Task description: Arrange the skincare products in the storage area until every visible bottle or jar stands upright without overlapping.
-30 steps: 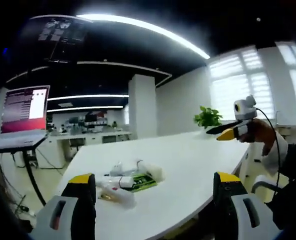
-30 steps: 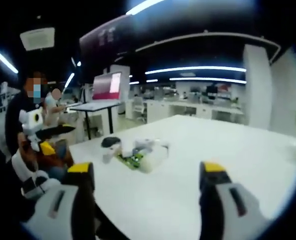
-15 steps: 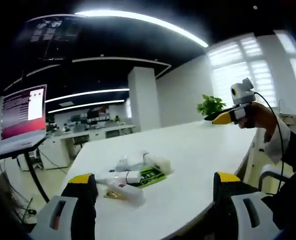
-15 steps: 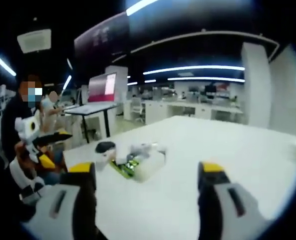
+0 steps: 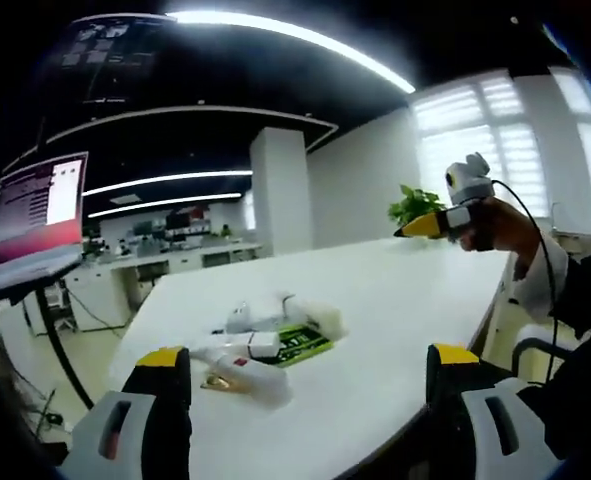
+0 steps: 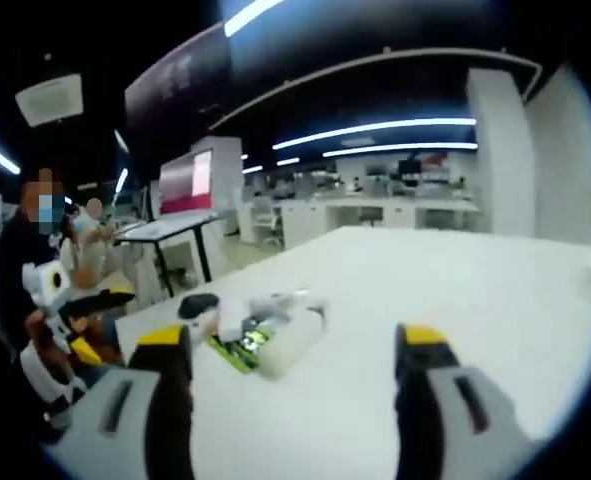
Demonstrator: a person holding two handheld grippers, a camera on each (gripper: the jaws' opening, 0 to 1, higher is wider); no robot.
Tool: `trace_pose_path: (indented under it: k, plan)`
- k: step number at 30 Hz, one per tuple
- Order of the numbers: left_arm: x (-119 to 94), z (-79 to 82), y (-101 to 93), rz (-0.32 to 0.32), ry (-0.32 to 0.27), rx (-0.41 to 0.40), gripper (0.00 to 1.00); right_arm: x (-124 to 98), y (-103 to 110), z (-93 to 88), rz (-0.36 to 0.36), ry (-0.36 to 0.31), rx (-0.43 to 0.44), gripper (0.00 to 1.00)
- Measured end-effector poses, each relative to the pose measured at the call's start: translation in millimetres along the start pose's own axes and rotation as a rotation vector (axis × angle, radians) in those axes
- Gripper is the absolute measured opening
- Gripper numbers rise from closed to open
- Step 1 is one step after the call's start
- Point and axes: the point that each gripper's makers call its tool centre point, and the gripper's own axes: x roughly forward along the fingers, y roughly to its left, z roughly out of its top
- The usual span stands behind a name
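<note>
Left gripper view: the left gripper (image 5: 310, 400) sits at the bottom of the frame with its two yellow-tipped jaws spread wide and nothing between them, so it's released. Just past the jaws, lower left of centre, there's the pile of skincare products (image 5: 265, 345) lying on the white table (image 5: 415, 300): a few white tubes and bottles on their sides, heaped over a flat green packet (image 5: 300, 345), all touching and overlapping. None of them look upright. Further back at the right, a hand holds the right gripper (image 5: 420, 226) up over the far side of the table; from here its yellow jaws look pinched together, nothing in them as far as I can see. Behind it a green plant (image 5: 412, 207), bright shuttered windows at upper right, and a laptop (image 5: 35, 215) on a stand at the left edge.

In the right gripper view, its own jaws stand wide apart and hold nothing. The same pile (image 6: 260, 330) is just beyond them, left of centre, pretty blurry, with a dark round thing (image 6: 197, 305) at its left end. The left gripper (image 6: 103, 312) shows at the far left edge, off the table; can't make out its jaws there. A person sits behind it.
</note>
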Motion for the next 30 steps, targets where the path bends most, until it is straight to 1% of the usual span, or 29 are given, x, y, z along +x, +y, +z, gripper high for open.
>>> trace_pose_path:
  k: [7, 8, 9, 10, 12, 14, 17, 19, 22, 25, 26, 27, 29, 30]
  plan:
    - [6, -1.2, 6.3, 0.003, -0.003, 0.02, 1.0, 21, 0, -5.4, 0.014, 0.04, -0.031, 0.83]
    - [7, -1.6, 7.6, 0.004, -0.002, 0.027, 1.0, 23, 0, -5.1, 0.016, 0.041, -0.033, 0.83]
    - [7, -0.3, 9.3, 0.003, -0.011, 0.054, 1.0, 25, -1, -4.8, 0.017, 0.042, -0.034, 0.83]
    - [7, 0.2, 11.3, 0.008, -0.014, 0.069, 1.0, 28, -1, -5.1, 0.02, 0.046, -0.037, 0.83]
    - [9, 1.0, 19.1, 0.033, -0.016, 0.062, 1.0, 33, -4, -5.7, 0.024, 0.051, -0.038, 0.83]
    - [10, 3.4, 26.1, 0.043, -0.034, 0.049, 1.0, 38, -6, -7.1, 0.025, 0.055, -0.032, 0.83]
    - [13, 8.9, 33.9, 0.055, -0.08, 0.028, 1.0, 47, -12, -8.0, 0.024, 0.06, -0.023, 0.83]
    - [16, 11.3, 40.4, 0.077, -0.1, 0.031, 1.0, 53, -15, -9.0, 0.026, 0.065, -0.018, 0.83]
    - [20, 12.4, 51.4, 0.123, -0.112, 0.051, 1.0, 63, -18, -10.8, 0.032, 0.072, -0.014, 0.83]
    - [23, 14.0, 67.9, 0.196, -0.13, 0.08, 1.0, 70, -20, -12.3, 0.035, 0.079, -0.011, 0.82]
    - [23, 15.3, 70.5, 0.207, -0.138, 0.089, 1.0, 73, -21, -12.6, 0.035, 0.082, -0.011, 0.82]
    - [24, 16.3, 72.0, 0.209, -0.145, 0.09, 1.0, 77, -22, -12.2, 0.034, 0.083, -0.011, 0.82]
    - [27, 16.6, 73.1, 0.191, -0.144, 0.092, 1.0, 82, -24, -12.9, 0.036, 0.09, -0.012, 0.82]
    - [30, 16.6, 73.2, 0.178, -0.148, 0.078, 1.0, 84, -24, -13.2, 0.037, 0.093, -0.011, 0.82]
